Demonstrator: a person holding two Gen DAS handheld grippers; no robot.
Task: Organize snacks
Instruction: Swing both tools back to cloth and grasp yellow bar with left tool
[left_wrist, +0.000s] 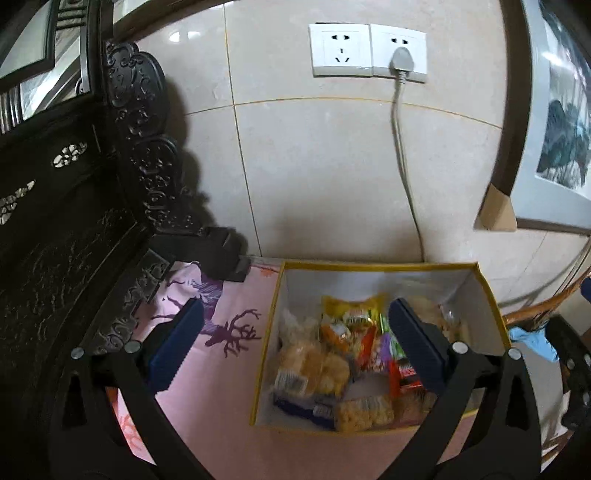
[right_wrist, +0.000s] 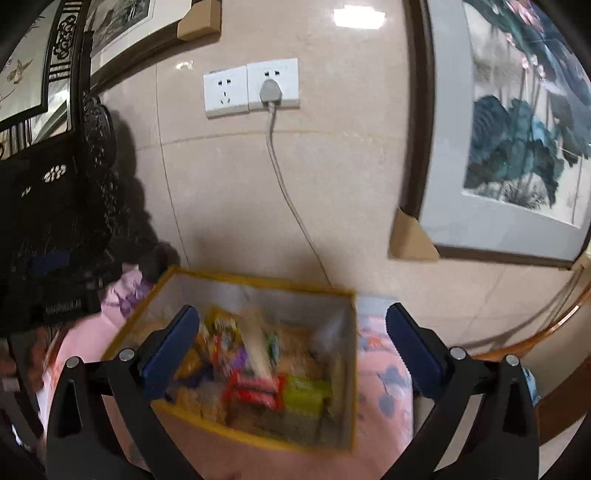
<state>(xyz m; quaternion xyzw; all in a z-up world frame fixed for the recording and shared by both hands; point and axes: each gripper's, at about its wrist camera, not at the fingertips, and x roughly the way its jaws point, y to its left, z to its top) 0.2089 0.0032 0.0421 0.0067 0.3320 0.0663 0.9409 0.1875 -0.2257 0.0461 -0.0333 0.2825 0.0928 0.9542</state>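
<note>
An open box with a yellow rim stands on a pink cloth against the tiled wall. It holds several wrapped snacks: pale puffed cakes, a yellow bag, red and green bars. My left gripper is open and empty, hovering over the box's left side. The box also shows in the right wrist view, blurred, with snacks inside. My right gripper is open and empty above it.
A dark carved wooden stand rises at the left. Wall sockets with a plugged grey cable sit above the box. A framed painting leans at the right. A wooden chair rim curves at the right.
</note>
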